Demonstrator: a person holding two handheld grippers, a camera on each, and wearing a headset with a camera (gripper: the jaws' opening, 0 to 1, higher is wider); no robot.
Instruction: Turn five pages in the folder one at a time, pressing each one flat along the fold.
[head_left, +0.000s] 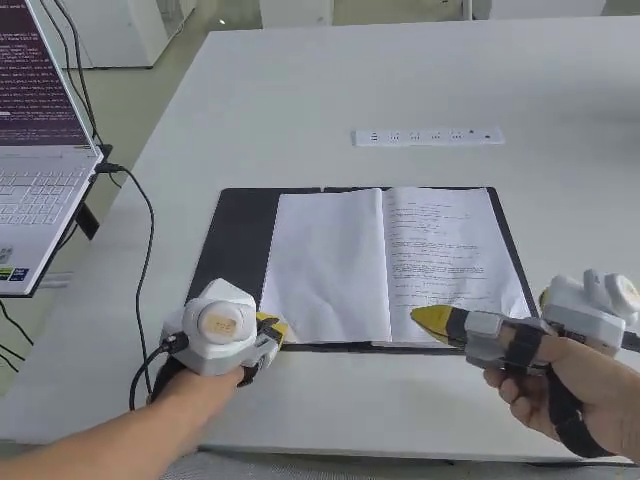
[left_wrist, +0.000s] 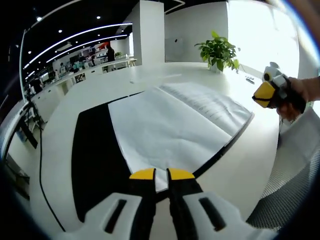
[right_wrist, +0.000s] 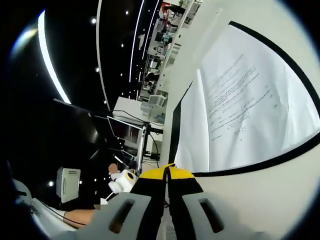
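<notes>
- Step in hand: we judge a page-turn is about to start. Both claws sit at the folder's near edge and no sheet is lifted.
- Left claw (head_left: 272, 328): jaws drawn together, nothing visibly held, at 7 o'clock of the folder (head_left: 235, 240), by the blank page's (head_left: 325, 265) corner.
- Right claw (head_left: 432, 320): jaws closed, empty, at 5 o'clock, over the printed page's (head_left: 450, 240) lower edge.
- Next move: we expect it calls for catching a single sheet at its edge, carrying it across, then pressing along the fold (head_left: 384, 265).
- Folder: black cover, lying open and flat mid-bench (head_left: 300, 90); pages white, unwrinkled.
</notes>
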